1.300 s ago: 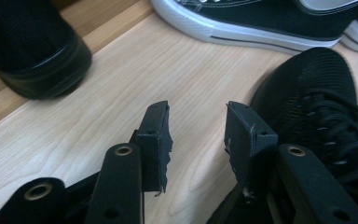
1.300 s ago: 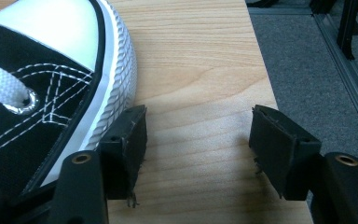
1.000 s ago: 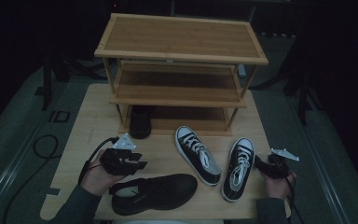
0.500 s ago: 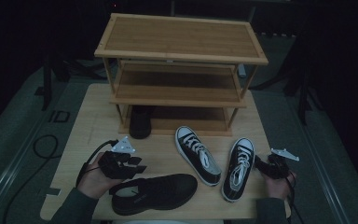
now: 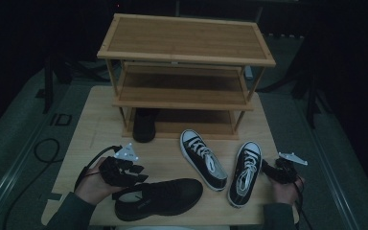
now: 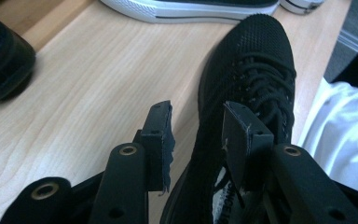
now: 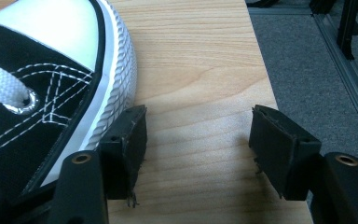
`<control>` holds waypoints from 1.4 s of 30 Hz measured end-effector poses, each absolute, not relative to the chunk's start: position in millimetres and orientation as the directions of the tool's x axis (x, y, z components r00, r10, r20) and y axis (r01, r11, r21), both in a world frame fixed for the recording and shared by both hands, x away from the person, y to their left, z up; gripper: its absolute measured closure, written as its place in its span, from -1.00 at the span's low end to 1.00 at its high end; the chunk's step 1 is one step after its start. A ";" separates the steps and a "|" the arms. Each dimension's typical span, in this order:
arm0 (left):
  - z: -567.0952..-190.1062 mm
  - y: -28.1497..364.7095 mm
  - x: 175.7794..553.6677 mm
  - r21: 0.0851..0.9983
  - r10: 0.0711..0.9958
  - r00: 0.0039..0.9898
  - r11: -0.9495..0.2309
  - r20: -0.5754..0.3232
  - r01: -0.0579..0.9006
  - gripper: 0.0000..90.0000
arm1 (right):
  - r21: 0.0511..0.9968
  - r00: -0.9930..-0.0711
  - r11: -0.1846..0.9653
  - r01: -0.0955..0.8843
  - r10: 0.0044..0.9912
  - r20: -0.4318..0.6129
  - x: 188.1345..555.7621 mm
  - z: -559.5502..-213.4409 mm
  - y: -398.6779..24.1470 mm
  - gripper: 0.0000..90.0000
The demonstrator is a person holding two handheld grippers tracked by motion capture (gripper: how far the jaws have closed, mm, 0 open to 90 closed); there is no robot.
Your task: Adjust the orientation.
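Two grippers are held low at the near edge of the table [image 5: 96,120]. The left gripper [image 6: 196,135] is set over the black shoe [image 6: 247,84], its jaws part open and straddling the shoe's side wall near the collar: one pad [image 6: 161,135] hangs outside over bare wood, the other sits over the opening. Whether the pads already press on the wall cannot be told. The right gripper [image 7: 198,144] is held with jaws wide and nothing between them; a sneaker [image 7: 51,88] lies just outside its left pad, apparently touching it.

A slip is the main risk: only a thin, soft wall would be pinched, so the shoe could tilt toe-down or drop when lifted. A nudge from the right pad could also shove the sneaker out of line.

In the high view the left gripper [image 5: 124,170] is angled down and inward over the shoe's heel, wrist low, while the right gripper [image 5: 280,170] is held level at the table's corner.
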State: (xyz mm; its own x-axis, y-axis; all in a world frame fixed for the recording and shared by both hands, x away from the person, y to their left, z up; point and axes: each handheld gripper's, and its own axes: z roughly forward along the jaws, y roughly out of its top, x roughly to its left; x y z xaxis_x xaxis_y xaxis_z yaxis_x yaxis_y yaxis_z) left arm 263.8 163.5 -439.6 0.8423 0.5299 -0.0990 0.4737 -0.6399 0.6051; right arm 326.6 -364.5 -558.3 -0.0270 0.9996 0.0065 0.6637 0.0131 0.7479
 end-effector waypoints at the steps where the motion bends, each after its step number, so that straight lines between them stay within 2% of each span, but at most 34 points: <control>1: -439.9 163.7 264.0 0.600 0.525 0.846 -0.646 -0.100 0.471 0.40 | 0.748 -0.027 0.013 0.664 1.000 0.007 326.6 -558.3 -364.5 -0.19; 17: -440.0 170.9 260.4 0.575 0.510 0.854 -0.670 -0.103 0.470 0.52 | 0.748 -0.027 0.013 0.664 1.000 0.006 326.6 -558.3 -364.5 -0.19; 25: -442.2 168.7 257.7 0.559 0.473 0.874 -0.697 -0.111 0.448 0.54 | 0.748 -0.027 0.013 0.664 1.000 0.006 326.7 -558.3 -364.5 -0.19; 33: -442.8 164.7 257.7 0.547 0.434 0.894 -0.723 -0.115 0.422 0.64 | 0.748 -0.027 0.013 0.664 1.000 0.006 326.7 -558.3 -364.5 -0.19; 42: -447.8 163.6 254.6 0.525 0.423 0.900 -0.746 -0.104 0.411 0.64 | 0.748 -0.026 0.013 0.664 1.000 0.006 326.7 -558.3 -364.5 -0.19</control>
